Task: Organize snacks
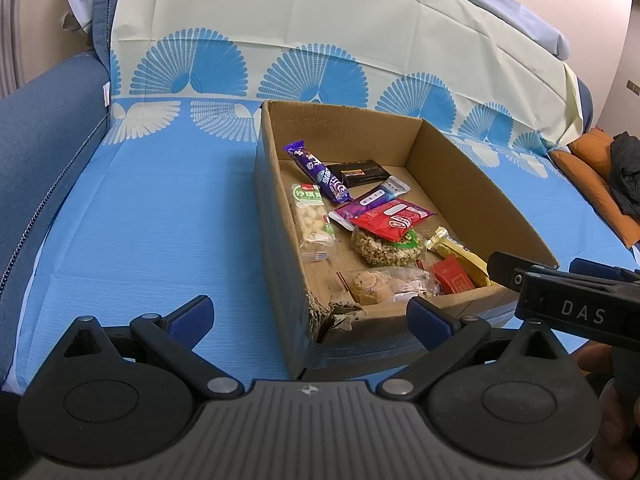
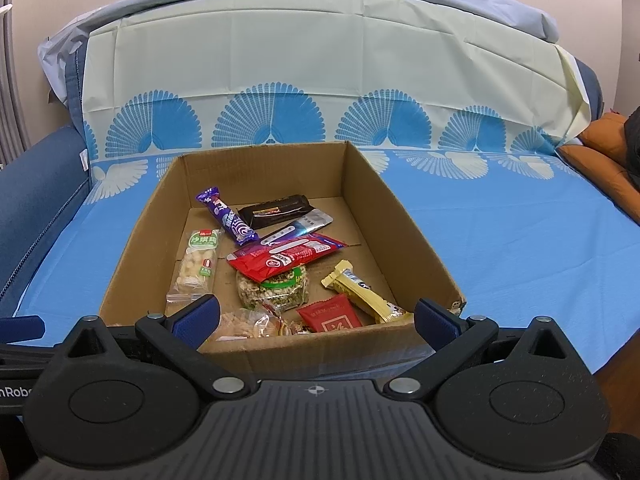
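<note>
Hovering at near rim of open brown cardboard box (image 2: 404, 236) on blue cloth: left gripper (image 1: 310, 312) and right gripper (image 2: 316, 316), both spread, empty. Nearest: small red square packet (image 2: 330, 314), light, slippery, crinkly; pinch by edge. Farther: purple wrapped bar (image 2: 228, 216), stiffer; grip mid-length.

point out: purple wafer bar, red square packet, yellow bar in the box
purple wafer bar (image 2: 229, 218), right wrist view, middle of the wrapper.
red square packet (image 2: 330, 314), right wrist view, centre of its printed face.
yellow bar (image 2: 365, 293), right wrist view, mid-length of the wrapper.
</note>
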A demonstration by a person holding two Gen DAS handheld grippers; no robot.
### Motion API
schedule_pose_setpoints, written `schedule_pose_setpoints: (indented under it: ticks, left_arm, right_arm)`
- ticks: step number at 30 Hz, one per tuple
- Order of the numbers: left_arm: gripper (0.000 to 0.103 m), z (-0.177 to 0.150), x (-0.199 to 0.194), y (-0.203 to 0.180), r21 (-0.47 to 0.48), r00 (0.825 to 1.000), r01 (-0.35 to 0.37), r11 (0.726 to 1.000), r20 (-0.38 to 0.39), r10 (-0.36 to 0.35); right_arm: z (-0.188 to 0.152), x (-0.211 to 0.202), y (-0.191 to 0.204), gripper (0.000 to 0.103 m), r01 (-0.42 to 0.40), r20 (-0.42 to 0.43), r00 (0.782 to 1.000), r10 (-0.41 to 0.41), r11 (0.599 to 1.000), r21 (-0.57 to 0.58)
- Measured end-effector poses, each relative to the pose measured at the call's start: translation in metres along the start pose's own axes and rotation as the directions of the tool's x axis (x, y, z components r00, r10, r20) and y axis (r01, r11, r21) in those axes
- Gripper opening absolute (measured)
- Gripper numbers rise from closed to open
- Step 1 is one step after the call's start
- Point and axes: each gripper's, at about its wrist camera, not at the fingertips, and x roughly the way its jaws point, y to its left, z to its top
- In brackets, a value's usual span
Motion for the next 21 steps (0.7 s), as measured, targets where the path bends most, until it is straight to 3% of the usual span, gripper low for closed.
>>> schedule_pose_setpoints:
  ticks: [21]
  left_arm:
    - [0.102,-0.0006,0.0047,-0.0003,0.005,1.0,0.011,1.0,-0.002,-0.011]
  right_arm:
    - [0.0002,0.0058,-0.001,0.102,0.007,-0.018,1.0,-0.007,1.0,-0.002]
